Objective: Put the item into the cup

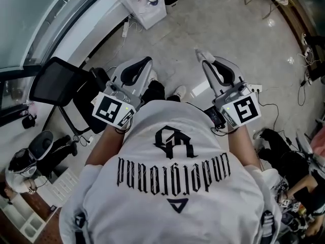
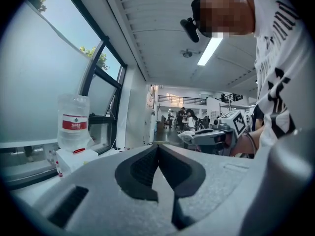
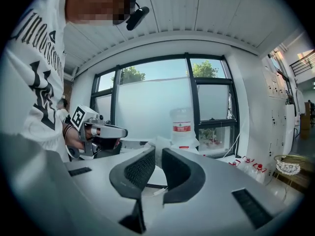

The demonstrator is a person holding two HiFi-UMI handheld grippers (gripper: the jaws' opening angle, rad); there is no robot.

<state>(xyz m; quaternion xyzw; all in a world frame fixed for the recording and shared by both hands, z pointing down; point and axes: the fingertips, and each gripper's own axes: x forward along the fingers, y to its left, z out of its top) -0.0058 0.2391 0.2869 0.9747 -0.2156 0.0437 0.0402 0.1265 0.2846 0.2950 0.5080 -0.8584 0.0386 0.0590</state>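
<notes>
The grey floor point(image 1: 244, 39) fills the head view, and at its far edge stands a white dispenser point(image 1: 144, 6) with an upturned water bottle point(image 2: 74, 119) on top. Everything else is placed from that bottle. On the near side of it, the person's white T-shirt point(image 1: 177, 187) with black lettering takes up the bottom of the head view. A black chair point(image 1: 56, 83) stands to the left of the bottle and nearer the person.

Both grippers are held in front of the chest, well apart from the bottle and above the floor. The left gripper point(image 1: 144, 62) is almost in line with the bottle and nearer the person. Its own view shows its jaws closed, with the pads point(image 2: 147, 166) meeting at the tips and nothing between them. The right gripper point(image 1: 201, 54) is right of the bottle. Its pads point(image 3: 140, 171) are parallel with a thin slit between them (only background shows through it), and they clamp nothing.

Each marker cube sits at the wrist end, farther from the bottle than the jaws are, on the left point(image 1: 112, 110) and on the right point(image 1: 242, 110). Small red-capped bottles point(image 3: 253, 167) stand on a ledge right of the water bottle in the right gripper view.

The cup and the item cannot be made out in any view.
</notes>
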